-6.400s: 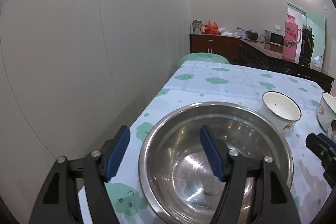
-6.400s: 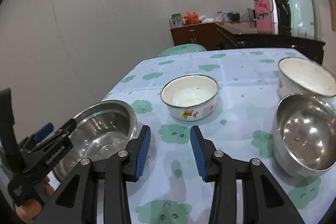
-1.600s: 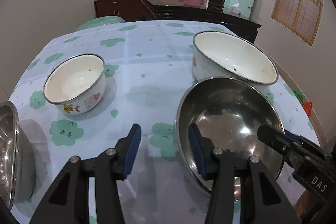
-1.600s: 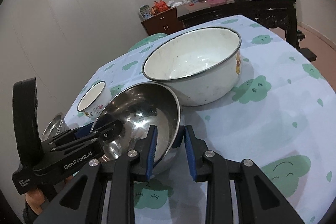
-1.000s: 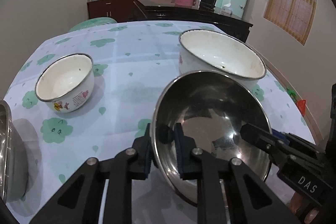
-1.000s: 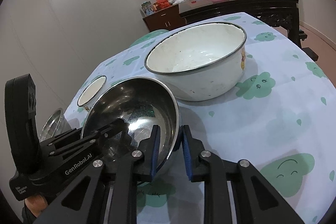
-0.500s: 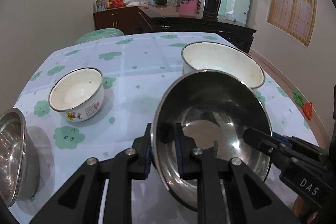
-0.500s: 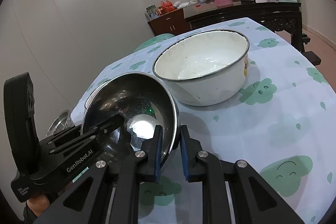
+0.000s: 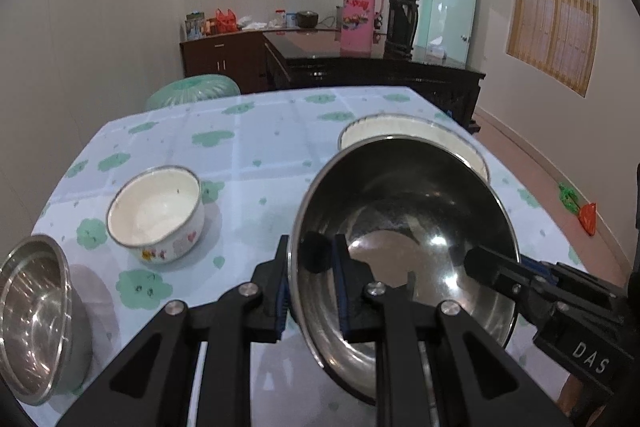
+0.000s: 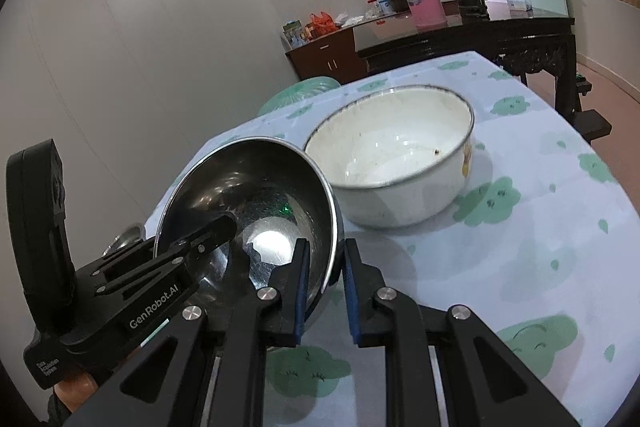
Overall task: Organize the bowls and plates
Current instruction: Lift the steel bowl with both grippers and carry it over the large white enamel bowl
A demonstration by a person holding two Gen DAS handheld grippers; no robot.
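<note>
Both grippers, left gripper (image 9: 310, 291) and right gripper (image 10: 325, 291), clamp the steel bowl (image 9: 404, 227) aloft | large enamel bowl (image 10: 394, 163), small enamel bowl (image 9: 158, 211), big steel bowl (image 9: 34, 315) sit apart on table (image 9: 260, 147) | nothing stacked yet.

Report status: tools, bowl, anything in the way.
Both tools, left and right, shut on steel bowl rim, opposite sides. Bowl tilted, off the cloth. Big white bowl close behind it.

A shiny round stainless-steel bowl (image 9: 404, 227) is held tilted above the cloud-patterned tablecloth, clamped at opposite rim edges. Just behind it a large white enamel bowl with a dark rim (image 10: 394, 155) is set upright. A small white enamel bowl (image 9: 156, 213) and a wide steel basin (image 9: 34, 315) are seen further left.
</note>
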